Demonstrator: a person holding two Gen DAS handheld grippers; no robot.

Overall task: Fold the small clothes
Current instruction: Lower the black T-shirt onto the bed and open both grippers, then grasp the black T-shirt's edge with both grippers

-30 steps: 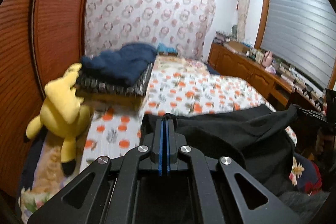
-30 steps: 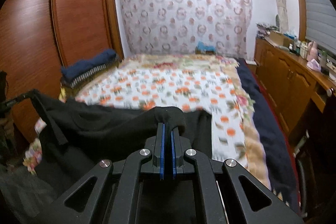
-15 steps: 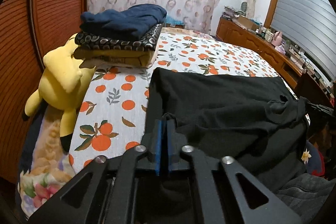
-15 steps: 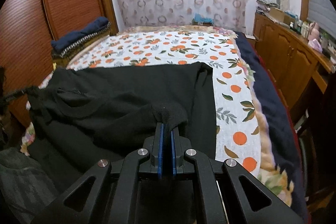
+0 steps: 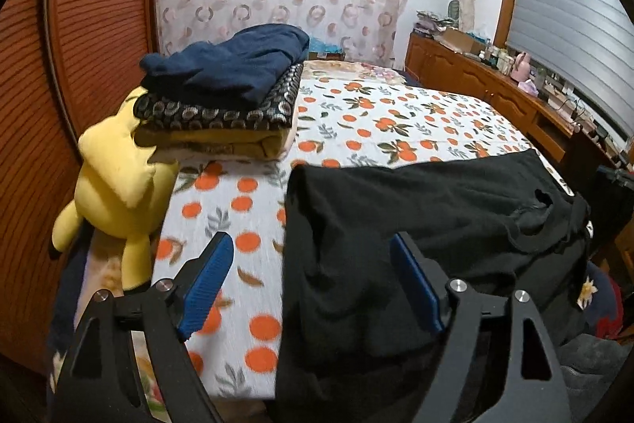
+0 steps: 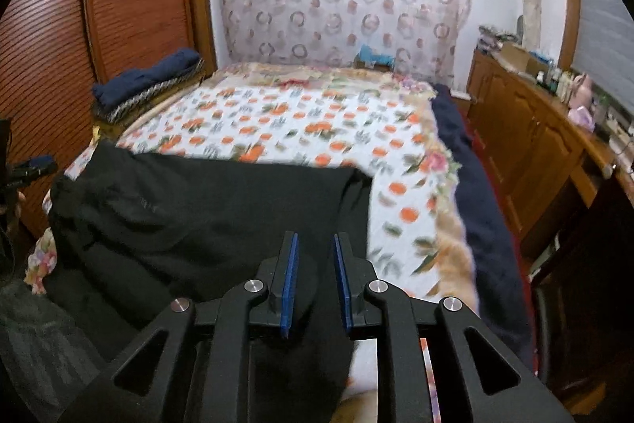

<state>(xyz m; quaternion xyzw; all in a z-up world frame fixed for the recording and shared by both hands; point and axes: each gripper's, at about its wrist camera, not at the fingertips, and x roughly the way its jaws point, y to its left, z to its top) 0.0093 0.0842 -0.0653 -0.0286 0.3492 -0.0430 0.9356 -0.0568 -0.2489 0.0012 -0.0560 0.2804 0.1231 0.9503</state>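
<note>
Orange-print bedspread (image 5: 356,129) carries the black garment (image 5: 416,217), long axis across the near edge. Left gripper (image 5: 313,280), jaws opening wide, straddles its left edge without contact. Right gripper (image 6: 315,280), jaws opening, still narrow, stands over its right end.

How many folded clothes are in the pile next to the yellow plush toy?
3 visible. A navy garment lies on top, a black patterned one under it, and a yellow one below that. A pale edge shows beneath, so more may be hidden.
</note>
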